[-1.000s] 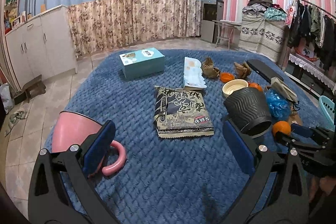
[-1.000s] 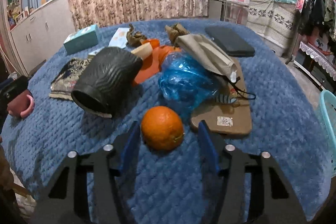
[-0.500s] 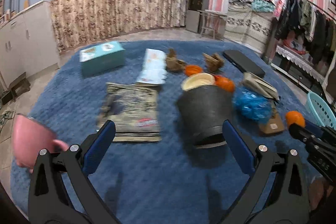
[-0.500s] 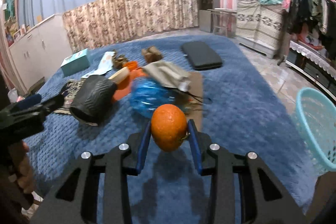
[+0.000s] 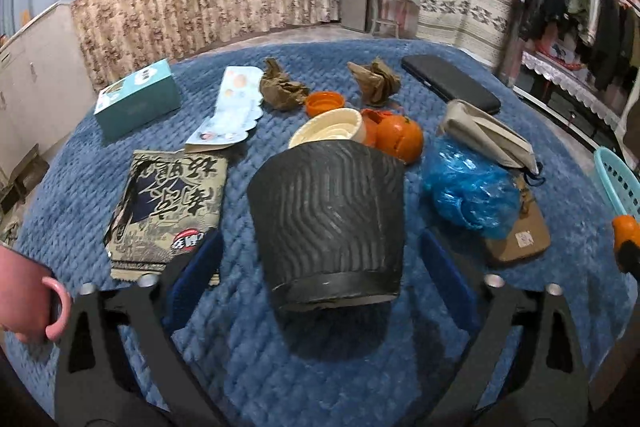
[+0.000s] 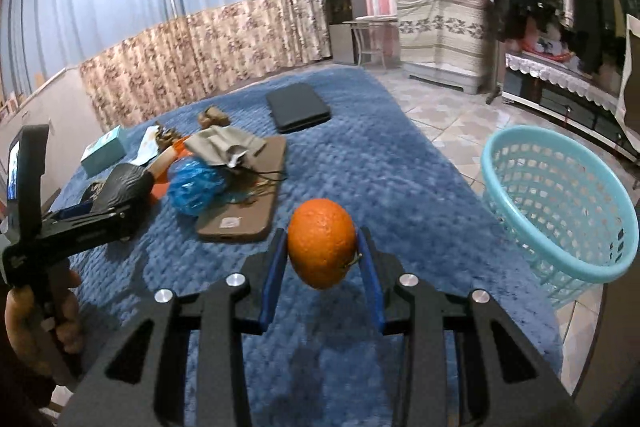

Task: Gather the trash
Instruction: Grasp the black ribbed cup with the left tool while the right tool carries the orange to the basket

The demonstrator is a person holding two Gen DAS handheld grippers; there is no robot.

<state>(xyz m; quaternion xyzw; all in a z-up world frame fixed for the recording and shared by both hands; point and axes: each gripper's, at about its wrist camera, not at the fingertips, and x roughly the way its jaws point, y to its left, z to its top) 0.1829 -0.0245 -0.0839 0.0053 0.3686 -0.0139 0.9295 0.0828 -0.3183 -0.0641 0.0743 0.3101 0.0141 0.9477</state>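
A black ribbed cup [image 5: 332, 219] lies on its side on the blue blanket [image 5: 320, 367]. My left gripper [image 5: 320, 247] straddles it; its jaws are closing, and a gap still shows between each blue pad and the cup's wall. Lifted above the blanket, my right gripper [image 6: 322, 239] is shut on an orange [image 6: 322, 247]. A light blue plastic basket [image 6: 560, 195] stands on the floor tiles to its right. In the left wrist view, that orange [image 5: 623, 227] shows at the right edge.
Behind the cup lie a cream bowl [image 5: 332, 127], orange peel [image 5: 398, 135], a blue plastic bag [image 5: 468, 195], two crumpled brown papers [image 5: 282, 89], a printed packet [image 5: 168, 211], a tissue box [image 5: 138, 99] and a black case [image 5: 450, 83]. A pink mug [image 5: 24, 291] is at left.
My left gripper swung right from the pink mug to straddle the black cup. My right gripper shut on the orange, lifted it and carried it right towards the basket.
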